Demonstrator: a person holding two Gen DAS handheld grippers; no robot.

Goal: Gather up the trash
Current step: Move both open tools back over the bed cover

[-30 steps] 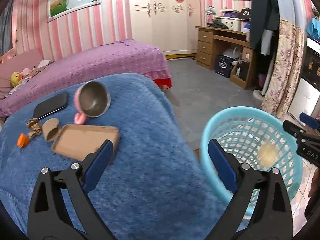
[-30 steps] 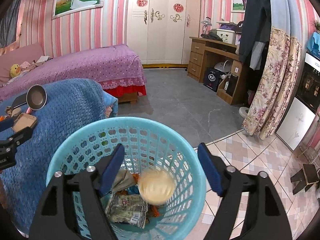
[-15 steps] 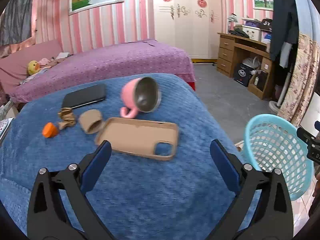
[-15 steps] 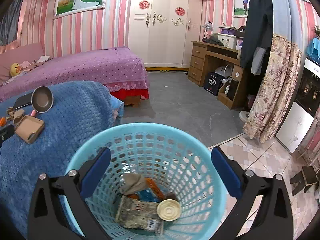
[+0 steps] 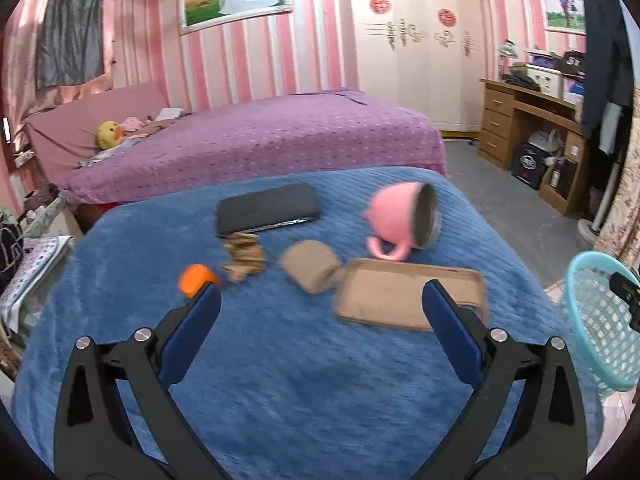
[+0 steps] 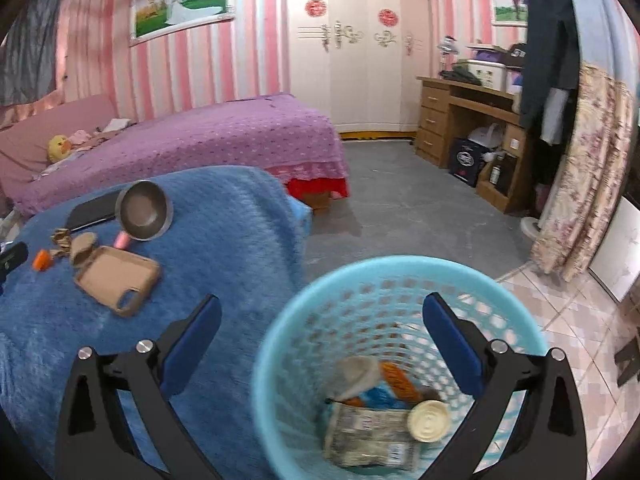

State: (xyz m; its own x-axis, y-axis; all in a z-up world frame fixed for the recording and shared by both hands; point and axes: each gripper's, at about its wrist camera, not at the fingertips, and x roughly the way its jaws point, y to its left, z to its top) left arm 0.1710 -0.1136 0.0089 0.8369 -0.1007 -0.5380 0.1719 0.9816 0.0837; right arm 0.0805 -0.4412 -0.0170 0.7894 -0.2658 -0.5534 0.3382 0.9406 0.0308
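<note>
My left gripper (image 5: 320,304) is open and empty above the blue blanket (image 5: 280,380). Ahead of it lie an orange scrap (image 5: 196,279), a crumpled brown wrapper (image 5: 244,255) and a brown paper roll (image 5: 312,266). My right gripper (image 6: 320,316) hangs open and empty over the near rim of the light blue basket (image 6: 272,344). In the basket lie a round cream lid (image 6: 428,420), a crumpled printed packet (image 6: 368,436) and other wrappers. The basket (image 5: 600,320) also shows at the right edge of the left wrist view.
On the blanket also lie a tan phone case (image 5: 408,300), a pink cup (image 5: 404,216) tipped on its side and a black phone (image 5: 268,208). A purple bed (image 5: 260,140) stands behind, a wooden desk (image 6: 472,120) at the far right, and tiled floor (image 6: 580,320) beside the basket.
The left gripper has swung left from the basket to over the blanket's items. The cream lid dropped from the right gripper into the basket, and that gripper opened wide and shifted left.
</note>
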